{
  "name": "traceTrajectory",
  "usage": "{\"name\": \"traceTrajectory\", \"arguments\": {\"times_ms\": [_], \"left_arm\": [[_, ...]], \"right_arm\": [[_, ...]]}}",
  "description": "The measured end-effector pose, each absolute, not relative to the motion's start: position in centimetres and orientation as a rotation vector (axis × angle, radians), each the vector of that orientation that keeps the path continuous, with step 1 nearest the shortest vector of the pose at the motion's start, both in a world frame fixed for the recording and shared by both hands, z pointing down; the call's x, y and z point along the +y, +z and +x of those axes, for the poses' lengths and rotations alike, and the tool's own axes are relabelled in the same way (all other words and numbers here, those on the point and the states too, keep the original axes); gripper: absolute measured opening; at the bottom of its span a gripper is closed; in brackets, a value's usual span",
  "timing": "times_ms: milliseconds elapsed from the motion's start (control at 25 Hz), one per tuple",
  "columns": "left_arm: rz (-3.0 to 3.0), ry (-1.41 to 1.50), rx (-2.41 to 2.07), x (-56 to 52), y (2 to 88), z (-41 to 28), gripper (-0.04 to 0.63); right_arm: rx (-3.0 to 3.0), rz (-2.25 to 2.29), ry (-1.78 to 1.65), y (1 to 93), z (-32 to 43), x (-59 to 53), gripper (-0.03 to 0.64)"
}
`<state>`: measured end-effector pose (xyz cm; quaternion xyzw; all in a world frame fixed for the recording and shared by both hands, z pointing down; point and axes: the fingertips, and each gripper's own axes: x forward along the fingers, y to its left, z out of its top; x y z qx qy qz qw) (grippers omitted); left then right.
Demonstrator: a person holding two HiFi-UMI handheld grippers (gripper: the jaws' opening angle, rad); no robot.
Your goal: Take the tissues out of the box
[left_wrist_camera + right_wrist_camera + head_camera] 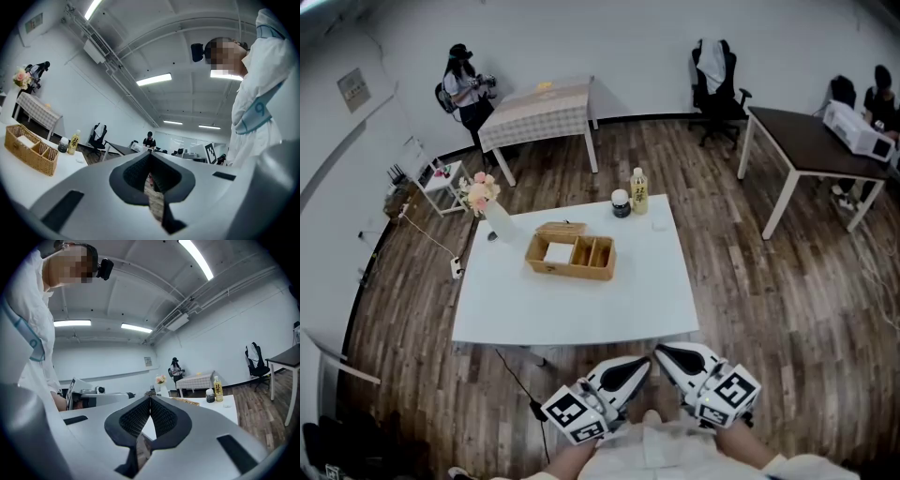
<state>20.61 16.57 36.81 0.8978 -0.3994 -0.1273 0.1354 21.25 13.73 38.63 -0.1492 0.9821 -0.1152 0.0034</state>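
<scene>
A wicker box sits near the middle of the white table, with white tissues in its left compartment and its lid open at the back. In the left gripper view the wicker box shows at far left. Both grippers are held low in front of the person, short of the table's near edge. My left gripper is shut with nothing in it, its jaws meeting at the tips. My right gripper is shut and empty too, jaws touching.
A yellow bottle and a dark jar stand at the table's far edge, a flower vase at its far left corner. A person stands by a checked table. A dark desk and office chair are at right.
</scene>
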Motion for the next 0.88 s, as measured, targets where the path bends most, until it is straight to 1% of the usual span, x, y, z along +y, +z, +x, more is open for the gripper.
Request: {"name": "traceTrajectory", "arguments": {"times_ms": [440,680,880], "left_arm": [[2.574,-0.362,-1.182,16.4,37.2,20.1,0.000],[2.574,-0.372,-1.178,15.3,37.2,18.7,0.002],[2.568,-0.377,-1.169,13.5,37.9,15.8,0.002]], "right_arm": [[2.997,-0.391,-0.484,38.5,20.9,13.3,0.035],[3.022,-0.365,-0.470,38.7,18.8,12.6,0.037],[3.045,-0.362,-0.454,39.4,15.8,10.9,0.037]]}}
